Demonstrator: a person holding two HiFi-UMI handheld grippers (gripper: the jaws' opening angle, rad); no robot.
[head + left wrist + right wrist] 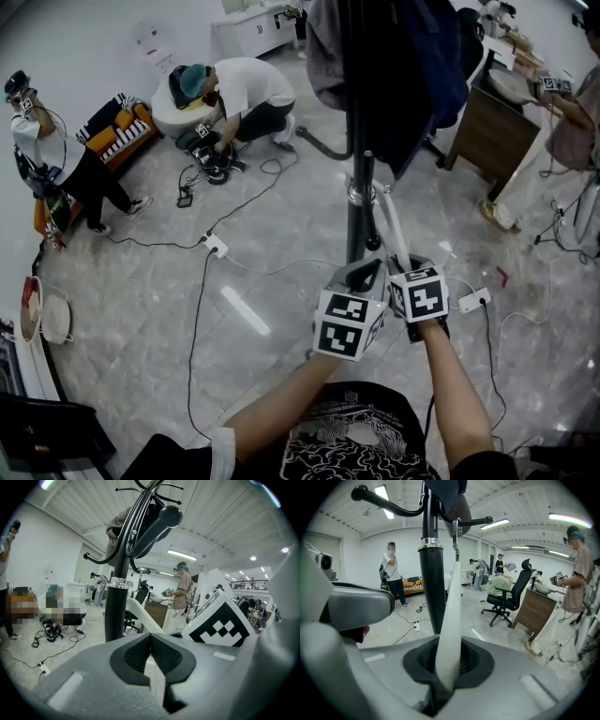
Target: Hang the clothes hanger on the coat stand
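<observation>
The black coat stand (361, 202) rises just ahead of me, with dark clothes (394, 56) draped over its top. A white clothes hanger (392, 225) leans beside the pole. My right gripper (401, 262) is shut on the hanger's lower end. In the right gripper view the hanger (452, 620) runs up from between the pads of the right gripper (449, 660) to a metal hook (456, 534) close to a stand arm; whether it rests there I cannot tell. My left gripper (366, 272) sits beside the right one, and in its own view the left gripper (151, 641) is shut and empty.
A person crouches (234, 94) over gear on the floor, another stands at the left (37, 159) and one at the right (572, 112). Cables and a power strip (216, 246) cross the tiles. A wooden desk (492, 127) and an office chair (508, 595) stand behind the pole.
</observation>
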